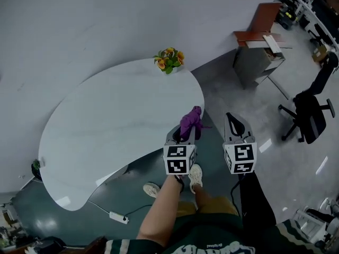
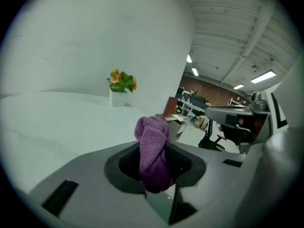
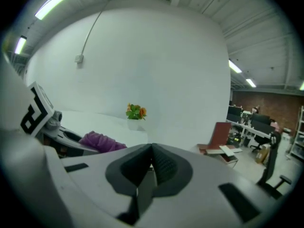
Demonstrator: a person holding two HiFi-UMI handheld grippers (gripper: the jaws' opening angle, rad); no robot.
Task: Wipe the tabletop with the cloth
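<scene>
Clenching the purple cloth between the fingers of the left gripper, bunched and poking out past the fingertips, right by the near right edge of the white tabletop. Holding the right gripper just to the right of the left one, over the grey floor, fingers pressed together on nothing. Facing a pot of orange flowers at the tabletop's far edge, well apart from both grippers.

Wide tabletop — flowers at far edge
</scene>
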